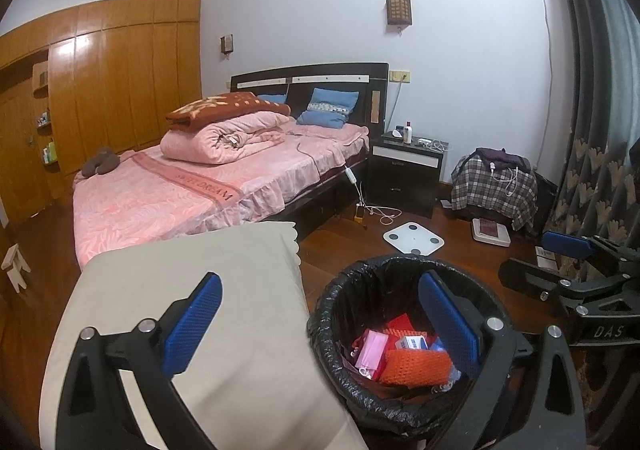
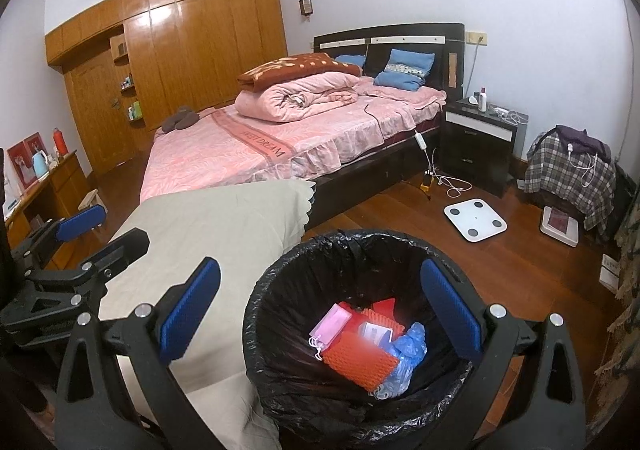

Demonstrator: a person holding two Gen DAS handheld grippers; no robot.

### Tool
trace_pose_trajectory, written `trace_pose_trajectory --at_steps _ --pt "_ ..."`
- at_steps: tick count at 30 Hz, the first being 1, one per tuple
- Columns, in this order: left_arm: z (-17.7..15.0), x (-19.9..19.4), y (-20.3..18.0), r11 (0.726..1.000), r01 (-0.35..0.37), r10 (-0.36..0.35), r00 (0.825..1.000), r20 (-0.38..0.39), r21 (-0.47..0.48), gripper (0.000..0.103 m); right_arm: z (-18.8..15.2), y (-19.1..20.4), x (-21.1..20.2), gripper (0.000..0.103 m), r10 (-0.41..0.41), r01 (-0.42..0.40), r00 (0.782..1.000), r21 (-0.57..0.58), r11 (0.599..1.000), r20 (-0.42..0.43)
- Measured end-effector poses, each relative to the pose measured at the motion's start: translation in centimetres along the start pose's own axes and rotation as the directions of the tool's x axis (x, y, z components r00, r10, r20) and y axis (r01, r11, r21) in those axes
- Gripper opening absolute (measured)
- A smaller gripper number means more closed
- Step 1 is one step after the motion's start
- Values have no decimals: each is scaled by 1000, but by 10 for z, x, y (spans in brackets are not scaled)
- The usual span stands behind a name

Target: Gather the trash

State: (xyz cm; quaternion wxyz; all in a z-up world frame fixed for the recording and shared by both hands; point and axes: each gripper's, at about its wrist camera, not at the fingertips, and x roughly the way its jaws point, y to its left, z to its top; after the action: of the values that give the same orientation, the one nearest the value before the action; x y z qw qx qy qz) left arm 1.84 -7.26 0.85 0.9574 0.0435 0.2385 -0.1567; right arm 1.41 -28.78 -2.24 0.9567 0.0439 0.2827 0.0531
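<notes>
A round trash bin with a black liner (image 1: 340, 314) (image 2: 280, 278) stands on the wood floor beside a beige-covered table (image 1: 200, 290) (image 2: 224, 226). Inside lie an orange textured piece (image 1: 416, 368) (image 2: 360, 362), a pink face mask (image 1: 372, 348) (image 2: 332, 322), a small white box (image 1: 412, 342) (image 2: 376, 330), red packaging and a blue plastic bag (image 2: 408, 350). My left gripper (image 1: 320, 330) is open and empty above the bin's left rim. My right gripper (image 2: 320, 314) is open and empty over the bin; it also shows in the left wrist view (image 1: 568, 246).
A bed with pink bedding (image 1: 180, 190) (image 2: 260, 146) stands behind the table. A white scale (image 1: 414, 237) (image 2: 475, 220), cables, a black nightstand (image 1: 406, 174) (image 2: 476, 142) and a plaid-covered seat (image 1: 494, 186) (image 2: 570, 170) lie beyond. Curtain at right (image 1: 592, 170).
</notes>
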Motion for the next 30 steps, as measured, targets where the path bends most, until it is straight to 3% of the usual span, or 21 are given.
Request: trace_pose_trajectory --at_steps 30 --pt "1 -1 1 1000 -2 2 1000 1 0 97 1 2 1 97 0 0 1000 -4 1000 2"
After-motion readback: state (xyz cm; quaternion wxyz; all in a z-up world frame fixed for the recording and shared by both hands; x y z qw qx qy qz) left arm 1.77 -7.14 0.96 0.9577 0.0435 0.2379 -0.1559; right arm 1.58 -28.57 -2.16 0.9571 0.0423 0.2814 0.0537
